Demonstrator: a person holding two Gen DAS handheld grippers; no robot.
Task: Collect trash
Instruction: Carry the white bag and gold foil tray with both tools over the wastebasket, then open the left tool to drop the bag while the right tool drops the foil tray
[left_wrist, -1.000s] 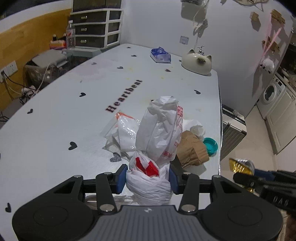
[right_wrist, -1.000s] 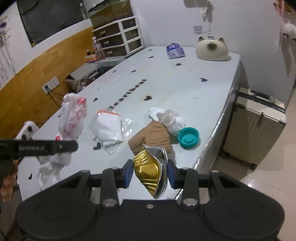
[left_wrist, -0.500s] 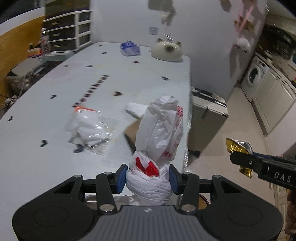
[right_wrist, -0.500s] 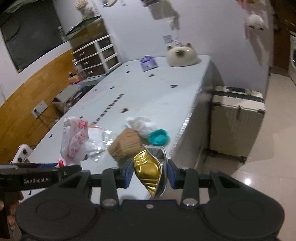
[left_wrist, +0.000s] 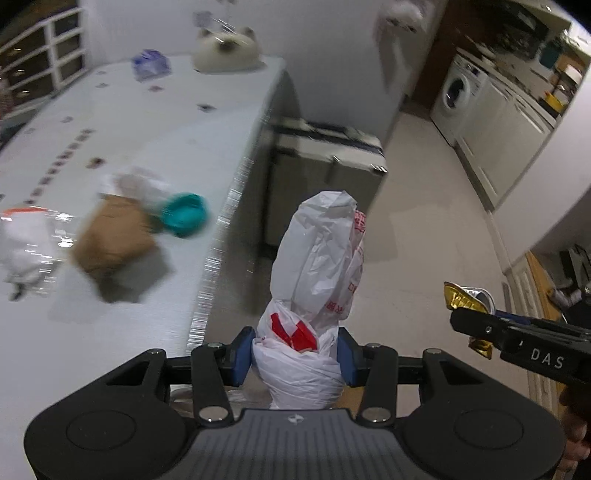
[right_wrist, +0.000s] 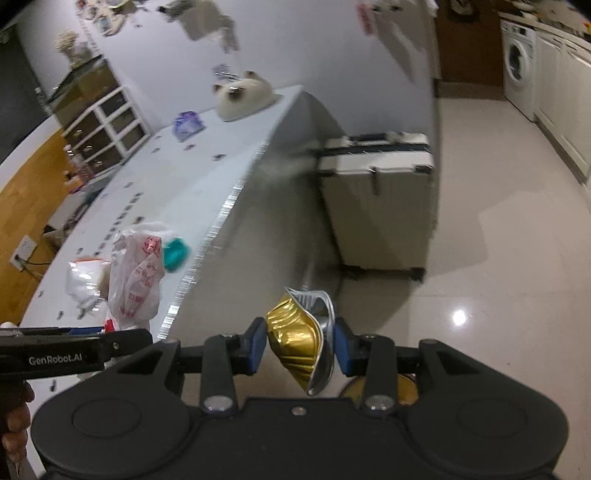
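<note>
Transport step: we carry two pieces of trash away from the counter (left_wrist: 129, 350). Our left claw (left_wrist: 295, 354) pinches a knotted plastic bag (left_wrist: 317, 266); our right claw (right_wrist: 299, 345) pinches a crushed foil cup (right_wrist: 299, 332). Next we need a bin; none is visible.

White table (right_wrist: 207, 177), suitcase (right_wrist: 376, 206) (cream), glossy floor (right_wrist: 498, 229)
</note>
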